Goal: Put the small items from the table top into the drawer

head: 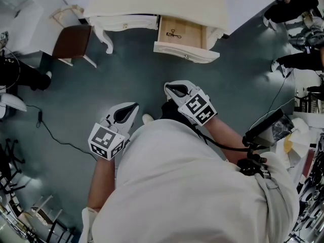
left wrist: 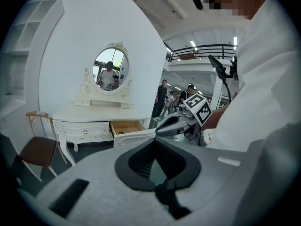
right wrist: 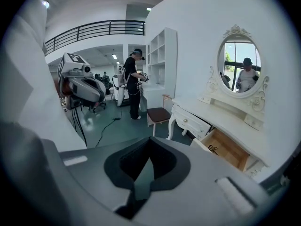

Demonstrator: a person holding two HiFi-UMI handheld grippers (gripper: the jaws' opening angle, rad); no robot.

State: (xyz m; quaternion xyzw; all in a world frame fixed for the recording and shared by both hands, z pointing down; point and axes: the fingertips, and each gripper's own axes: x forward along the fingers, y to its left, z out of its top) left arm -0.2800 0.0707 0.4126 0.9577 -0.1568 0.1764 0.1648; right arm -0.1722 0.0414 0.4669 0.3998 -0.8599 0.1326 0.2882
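Teal-grey floor (head: 126, 70) being seen below, white carved dressing table (head: 152, 4) being shown at far side. Light-wood drawer (head: 195, 36) being shown pulled open; small dark wire-like item (head: 173, 34) being seen lying on its bottom. Grey left gripper (head: 132, 107) and grey right gripper (head: 169, 89) being held over floor, well apart from table, jaws of each being pressed together, nothing pinched. Brown-seated chair (head: 72, 41) being seen beside table.

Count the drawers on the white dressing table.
2. A closed drawer at the left in the head view, and an open drawer right of it holding a small dark item. More may be hidden.
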